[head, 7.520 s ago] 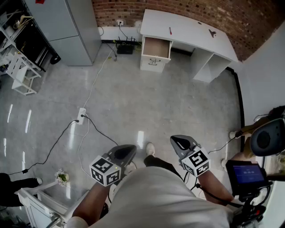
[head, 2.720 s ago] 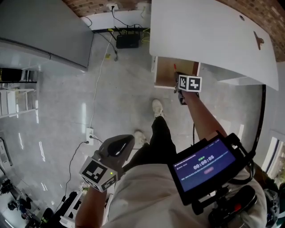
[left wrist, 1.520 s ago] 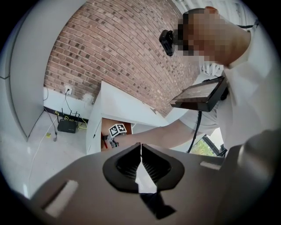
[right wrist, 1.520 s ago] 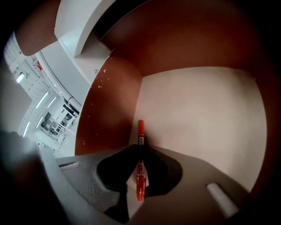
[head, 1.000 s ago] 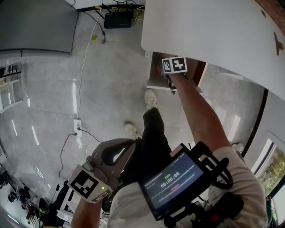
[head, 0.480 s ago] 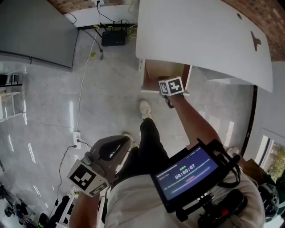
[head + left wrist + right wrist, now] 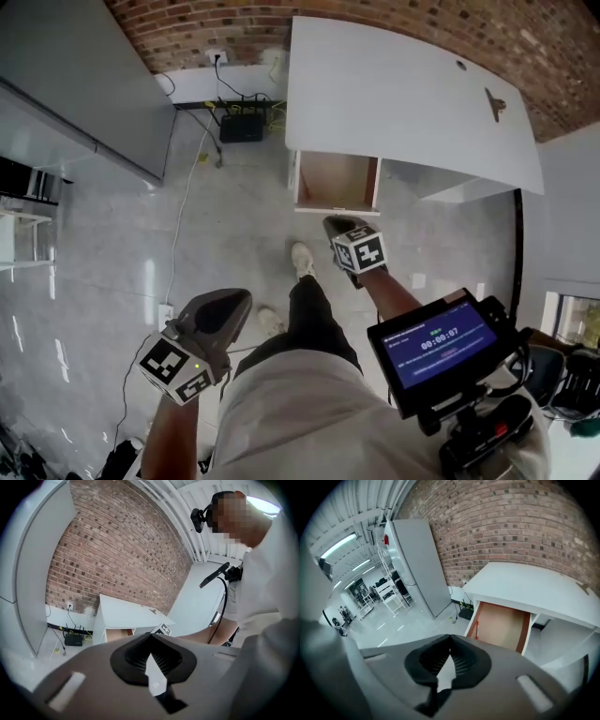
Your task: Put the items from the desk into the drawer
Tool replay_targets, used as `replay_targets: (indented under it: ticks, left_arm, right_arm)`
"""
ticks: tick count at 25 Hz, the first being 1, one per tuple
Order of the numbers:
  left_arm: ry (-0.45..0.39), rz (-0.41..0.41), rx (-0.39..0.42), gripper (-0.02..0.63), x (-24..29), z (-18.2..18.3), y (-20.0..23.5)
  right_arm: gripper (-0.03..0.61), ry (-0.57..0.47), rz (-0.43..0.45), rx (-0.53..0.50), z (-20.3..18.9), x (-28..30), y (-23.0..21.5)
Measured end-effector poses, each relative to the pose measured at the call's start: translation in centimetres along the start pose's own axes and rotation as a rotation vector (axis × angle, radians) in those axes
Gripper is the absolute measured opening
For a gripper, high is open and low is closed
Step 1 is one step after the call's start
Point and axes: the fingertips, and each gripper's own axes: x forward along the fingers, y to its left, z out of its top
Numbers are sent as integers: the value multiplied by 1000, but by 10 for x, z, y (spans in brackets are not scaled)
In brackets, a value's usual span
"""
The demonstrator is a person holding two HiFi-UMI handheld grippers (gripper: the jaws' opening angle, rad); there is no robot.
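now the right gripper [image 7: 336, 226] has come back out of the drawer [image 7: 336, 180]: half a second ago it was over the drawer's front edge, and a second ago it was reaching down inside. it hangs just in front of the open drawer, above the floor, apart from everything. in its own view its jaws are drawn together at the tips with nothing between them, so it has let go of its load. that same view shows the red pen [image 7: 477, 629] lying inside the drawer [image 7: 501, 627], close along its left wall, and the pen is gone from the desk [image 7: 394, 94], where it lay at the start. that reads as one item delivered. the left gripper [image 7: 230, 305] is held low and well back by the person's side, far from the desk, and its own view shows its jaws closed on nothing too. the job is likely not finished: a small dark item [image 7: 495, 102] rests near the desk's right end, with a tiny speck [image 7: 460, 66] a little way from it that is too small to identify. the sensible next step would be a reach across the desktop for the dark item, and since the drawer stands open, nothing blocks a second drop.
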Motion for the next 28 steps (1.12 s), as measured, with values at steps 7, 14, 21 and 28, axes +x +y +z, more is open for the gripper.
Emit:
replay_targets:
  ticks: [7, 14, 21, 28]
  left_arm:
    - [8, -9, 31, 8, -33, -12, -60]
    - [24, -30, 48, 8, -31, -25, -56]
    - [-7, -31, -1, 8, -44, -18, -40]
    - [-5, -26, 21, 8, -74, -5, -47]
  right_arm:
    - [3, -97, 16, -118, -4, -106, 73]
    - [3, -168, 56, -199, 24, -147, 120]
    - [3, -240, 88, -264, 56, -170, 156]
    - [2, -237, 111, -309, 69, -197, 205]
